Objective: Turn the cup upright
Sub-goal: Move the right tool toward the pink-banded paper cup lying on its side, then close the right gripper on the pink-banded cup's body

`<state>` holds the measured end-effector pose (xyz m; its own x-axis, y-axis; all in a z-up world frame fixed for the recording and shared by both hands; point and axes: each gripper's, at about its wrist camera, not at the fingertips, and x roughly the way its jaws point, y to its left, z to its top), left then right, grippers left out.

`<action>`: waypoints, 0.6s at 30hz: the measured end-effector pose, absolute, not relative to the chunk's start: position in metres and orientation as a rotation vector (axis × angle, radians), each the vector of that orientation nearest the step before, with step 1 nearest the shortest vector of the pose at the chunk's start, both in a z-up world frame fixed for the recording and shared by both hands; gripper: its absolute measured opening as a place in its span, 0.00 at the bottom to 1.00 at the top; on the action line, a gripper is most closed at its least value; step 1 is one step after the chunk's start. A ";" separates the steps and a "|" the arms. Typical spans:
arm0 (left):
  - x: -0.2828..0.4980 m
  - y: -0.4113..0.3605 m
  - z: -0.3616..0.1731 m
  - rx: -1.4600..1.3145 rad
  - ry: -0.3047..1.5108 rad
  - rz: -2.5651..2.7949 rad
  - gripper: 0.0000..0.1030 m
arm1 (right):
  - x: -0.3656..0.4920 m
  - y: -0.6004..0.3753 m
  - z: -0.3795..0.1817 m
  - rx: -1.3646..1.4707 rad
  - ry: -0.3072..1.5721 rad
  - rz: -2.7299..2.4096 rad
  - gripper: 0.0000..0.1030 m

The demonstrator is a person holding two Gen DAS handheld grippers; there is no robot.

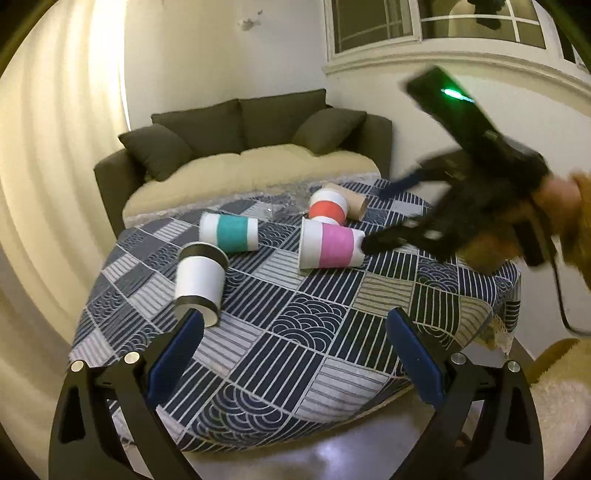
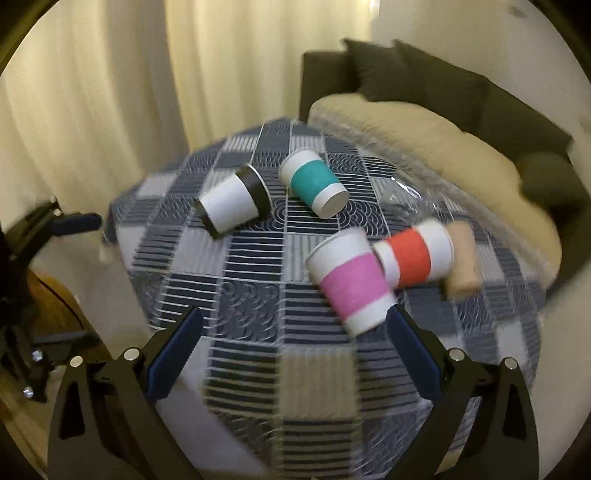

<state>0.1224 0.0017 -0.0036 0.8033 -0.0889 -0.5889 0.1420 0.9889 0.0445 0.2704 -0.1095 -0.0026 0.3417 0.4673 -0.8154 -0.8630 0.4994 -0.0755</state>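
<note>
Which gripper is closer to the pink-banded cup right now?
Right. The right gripper is open with one fingertip beside the pink-banded cup, which lies on its side. The left gripper hangs open near the table edge, closer to the black-rimmed cup.

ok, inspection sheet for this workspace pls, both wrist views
Surface: round table under patterned navy cloth.
Job's things: four cups on their sides: black-banded, teal, pink, red.
Clutter: tan cardboard tube behind red cup.
Grippers: left tongs open, empty, near black-banded cup; right tongs open, empty, one finger beside pink cup.
Cables: black cord hanging from right unit.
Surroundings: sofa, curtains, window.
</note>
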 end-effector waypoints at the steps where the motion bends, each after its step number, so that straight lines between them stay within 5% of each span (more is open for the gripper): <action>1: 0.127 0.002 -0.007 0.081 0.637 -0.133 0.94 | 0.279 -0.100 -0.008 -0.617 0.851 0.929 0.95; 11: 0.148 0.029 -0.050 -0.111 0.745 -0.233 0.94 | 0.319 -0.051 -0.057 -0.915 1.007 0.936 0.91; 18: 0.150 0.027 -0.054 -0.077 0.725 -0.253 0.94 | 0.336 -0.042 -0.067 -0.990 1.060 0.921 0.76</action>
<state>0.1502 0.0268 -0.0543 0.7195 -0.2552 -0.6459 0.2023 0.9667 -0.1566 0.3361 -0.0415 -0.0669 0.2336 0.1225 -0.9646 -0.9379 0.2899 -0.1903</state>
